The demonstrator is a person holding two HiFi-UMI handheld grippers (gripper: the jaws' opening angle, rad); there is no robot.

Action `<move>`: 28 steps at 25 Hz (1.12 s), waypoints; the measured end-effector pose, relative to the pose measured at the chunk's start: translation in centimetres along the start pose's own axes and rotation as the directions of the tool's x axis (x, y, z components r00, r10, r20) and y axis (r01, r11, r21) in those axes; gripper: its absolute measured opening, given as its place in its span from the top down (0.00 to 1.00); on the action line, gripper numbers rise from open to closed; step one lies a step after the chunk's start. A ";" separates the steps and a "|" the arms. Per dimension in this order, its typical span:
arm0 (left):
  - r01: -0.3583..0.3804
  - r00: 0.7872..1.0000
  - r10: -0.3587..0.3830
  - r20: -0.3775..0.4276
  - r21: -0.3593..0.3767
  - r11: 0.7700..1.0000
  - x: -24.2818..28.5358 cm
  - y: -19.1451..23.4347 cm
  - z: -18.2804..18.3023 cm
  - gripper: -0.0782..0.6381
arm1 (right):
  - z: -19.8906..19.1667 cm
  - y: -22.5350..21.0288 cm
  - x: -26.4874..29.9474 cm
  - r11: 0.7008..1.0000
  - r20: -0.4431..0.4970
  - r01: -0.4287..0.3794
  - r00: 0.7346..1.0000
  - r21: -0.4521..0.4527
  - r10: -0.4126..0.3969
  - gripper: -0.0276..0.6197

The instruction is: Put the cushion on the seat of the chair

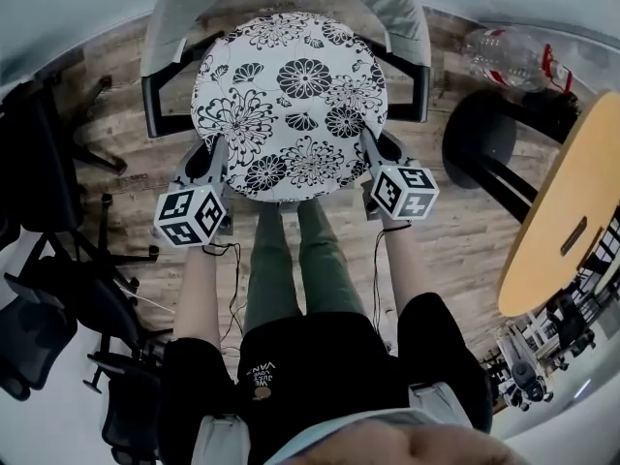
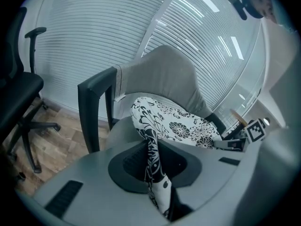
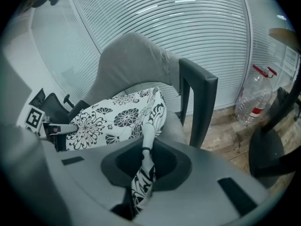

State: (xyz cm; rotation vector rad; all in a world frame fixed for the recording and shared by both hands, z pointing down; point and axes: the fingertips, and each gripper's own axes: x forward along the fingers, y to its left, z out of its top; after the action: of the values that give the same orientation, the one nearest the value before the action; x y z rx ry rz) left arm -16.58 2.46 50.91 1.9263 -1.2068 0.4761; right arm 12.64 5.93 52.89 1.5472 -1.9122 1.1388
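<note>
**Both grippers clamped on the cushion, right over the chair**

The round floral cushion (image 1: pixel 291 105) fills the gap between the chair's (image 1: pixel 184 13) two dark armrests (image 1: pixel 155 105), the grey backrest (image 1: pixel 397 8) just beyond its far rim. There's little room either side: each armrest sits near the cushion's edge.

The left gripper (image 1: pixel 218 155) has its jaws pinched on the cushion's near-left rim, the fabric folded upright between them. The right gripper (image 1: pixel 371 148) bites the near-right rim the same way (a thin fold of fabric in each). The person's legs (image 1: pixel 291 260) stand just behind the near edge.

The cushion hides the seat from above, and whether it touches the seat I cannot tell. Wider out, black office chairs (image 1: pixel 48 298) crowd the left. On the right, a plastic bottle (image 1: pixel 509 56) lies on the wood floor (image 1: pixel 455 231), and a wooden table (image 1: pixel 572 211) stands well apart.
</note>
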 end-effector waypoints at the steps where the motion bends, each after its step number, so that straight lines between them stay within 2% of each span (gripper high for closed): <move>1: -0.002 1.000 0.002 -0.001 -0.005 1.000 0.1 0.1 -0.2 0.81 | -0.2 0.0 0.1 1.000 -0.002 -0.001 1.000 -0.002 0.001 0.89; 5: -0.014 1.000 0.014 -0.008 -0.032 0.999 0.5 0.9 -1.5 0.81 | -1.0 -0.3 0.7 1.000 -0.007 -0.005 1.000 -0.001 0.005 0.89; 16: -0.035 0.999 0.033 -0.039 -0.046 0.998 1.2 1.5 -2.9 0.81 | -2.0 -0.5 1.3 1.000 -0.037 -0.004 0.999 -0.008 0.004 0.89; 28: -0.052 0.998 0.049 -0.050 -0.056 0.997 2.9 3.0 -4.0 0.81 | -3.3 -1.3 2.7 0.999 -0.051 0.035 0.998 -0.002 -0.035 0.89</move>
State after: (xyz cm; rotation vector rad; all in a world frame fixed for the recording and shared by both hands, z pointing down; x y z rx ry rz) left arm -17.46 3.27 56.56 1.8297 -1.2278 0.5067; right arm 12.51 6.94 57.25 1.5306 -1.8457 1.1506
